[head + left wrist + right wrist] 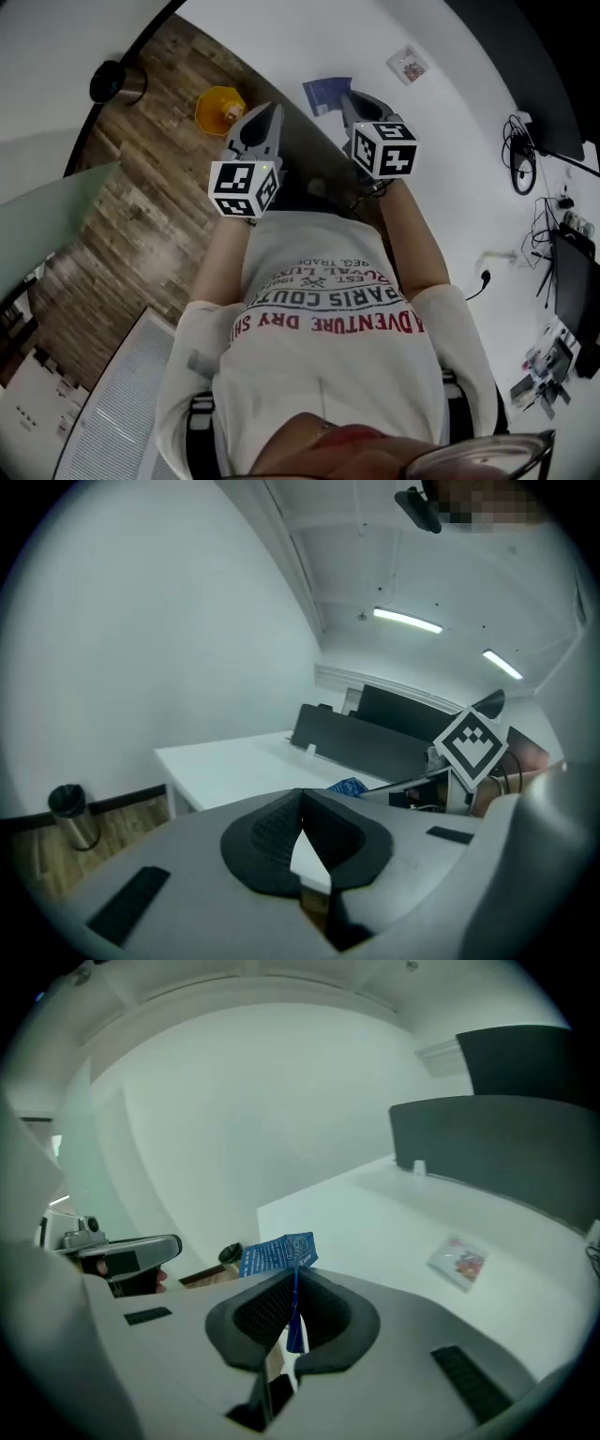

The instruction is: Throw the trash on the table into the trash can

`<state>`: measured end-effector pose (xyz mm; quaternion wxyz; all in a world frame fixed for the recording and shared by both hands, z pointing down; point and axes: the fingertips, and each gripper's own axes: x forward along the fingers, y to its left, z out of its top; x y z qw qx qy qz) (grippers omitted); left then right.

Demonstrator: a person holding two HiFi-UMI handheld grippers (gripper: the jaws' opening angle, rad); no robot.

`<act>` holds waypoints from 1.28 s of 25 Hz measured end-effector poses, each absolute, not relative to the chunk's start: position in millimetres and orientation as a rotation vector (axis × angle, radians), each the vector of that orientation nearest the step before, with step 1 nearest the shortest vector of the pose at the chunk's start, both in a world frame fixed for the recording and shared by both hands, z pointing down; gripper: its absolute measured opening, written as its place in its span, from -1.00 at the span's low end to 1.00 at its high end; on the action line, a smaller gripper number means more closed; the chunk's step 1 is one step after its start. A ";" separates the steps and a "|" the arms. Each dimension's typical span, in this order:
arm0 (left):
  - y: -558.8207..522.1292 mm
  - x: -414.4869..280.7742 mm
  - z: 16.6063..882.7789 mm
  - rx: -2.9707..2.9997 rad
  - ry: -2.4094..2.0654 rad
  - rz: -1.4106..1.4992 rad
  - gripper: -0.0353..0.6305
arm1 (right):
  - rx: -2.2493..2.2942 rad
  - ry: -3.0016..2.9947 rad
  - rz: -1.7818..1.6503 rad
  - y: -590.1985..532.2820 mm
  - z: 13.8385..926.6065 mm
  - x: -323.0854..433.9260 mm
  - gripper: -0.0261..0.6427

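**A:** Start with the big things. Where does everything sit?

**B:** The white table [450, 169] fills the right side. The trash can [117, 82] stands on the wooden floor beyond the table's left edge, by the wall.

**A:** And the two tools?

**B:** Both are raised near that edge. The left hand-held gripper [265, 117] is clenched on nothing. The right hand-held gripper [354, 101] is clamped on a blue wrapper [278, 1253], pinched edge-on, with its long side running out along the jaws.

**A:** Which way is the can from the wrapper?

**B:** Ahead and to the left, past the left hand-held gripper, which is the nearer of the two. I'd judge the right one has to cross leftward. A small packet [408, 65] lies on the table, well apart to the right.
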<state>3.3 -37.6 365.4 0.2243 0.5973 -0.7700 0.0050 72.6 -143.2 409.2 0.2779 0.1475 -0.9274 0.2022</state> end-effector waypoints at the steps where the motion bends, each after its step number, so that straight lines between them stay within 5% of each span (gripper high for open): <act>1: -18.2 -10.6 366.5 1.592 -2.163 0.002 -0.82 | 0.326 -2.485 0.526 -125.1 411.9 52.9 -0.83; 9: 123.9 -131.2 411.6 1.198 -2.312 -0.082 -0.82 | -0.082 -2.392 0.401 17.3 462.0 -97.9 -0.83; 19: 217.1 -247.7 553.8 0.943 -2.244 -0.155 -0.82 | -0.196 -2.218 0.295 98.3 628.9 -236.8 -0.83; 32: 245.6 -298.1 831.4 0.745 -2.200 -0.234 -0.82 | -0.185 -2.063 0.235 104.1 943.5 -274.2 -0.83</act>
